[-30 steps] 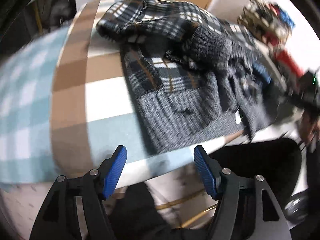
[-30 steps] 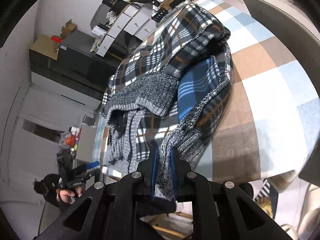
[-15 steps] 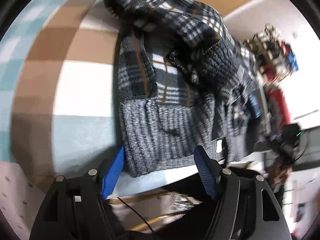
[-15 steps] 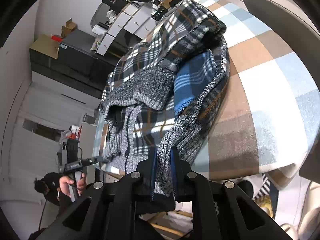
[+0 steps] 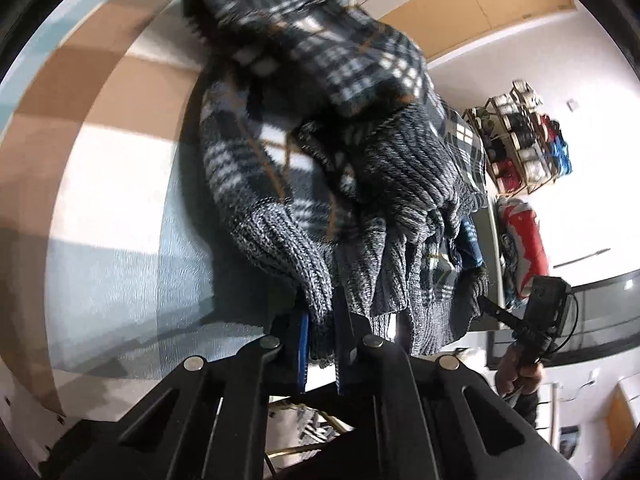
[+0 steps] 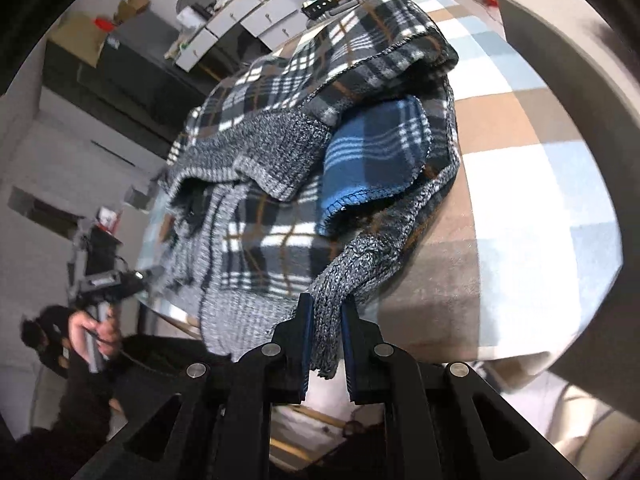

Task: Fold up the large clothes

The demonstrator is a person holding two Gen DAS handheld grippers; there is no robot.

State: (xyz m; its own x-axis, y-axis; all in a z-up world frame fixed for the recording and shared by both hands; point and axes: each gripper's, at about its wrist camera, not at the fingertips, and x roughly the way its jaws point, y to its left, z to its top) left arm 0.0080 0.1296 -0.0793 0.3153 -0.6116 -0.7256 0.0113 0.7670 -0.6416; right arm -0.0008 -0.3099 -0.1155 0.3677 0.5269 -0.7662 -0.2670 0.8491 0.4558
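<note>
grey ribbed knit fills both of my wrist views: the hem of a plaid jacket (image 5: 320, 128) that lies bunched in a heap on the surface (image 5: 120, 200), which is covered in a checked cloth (image 6: 520, 200) of tan, white and pale blue squares. my left gripper (image 5: 320, 344) has its jaws pressed together on one corner of that knit hem, and the fabric stands pinched between the blue pads right at the near edge of the surface. my right gripper (image 6: 325, 344) has its jaws clamped on another corner of the same hem, with a twisted strand of knit running up from the pads into the heap. in the right view the jacket (image 6: 300, 140) shows black, white and brown checks on the outside, and a blue plaid lining (image 6: 376, 152) is turned out near the top of the pile. most of the garment rests on the surface; only the gripped edges hang over the near side. off to one side, in each view, i see a hand (image 6: 94, 330) holding the other gripper. behind the surface stand white drawer units (image 6: 256, 16), and a rack of spools (image 5: 524, 136) stands against the wall in the left view.
</note>
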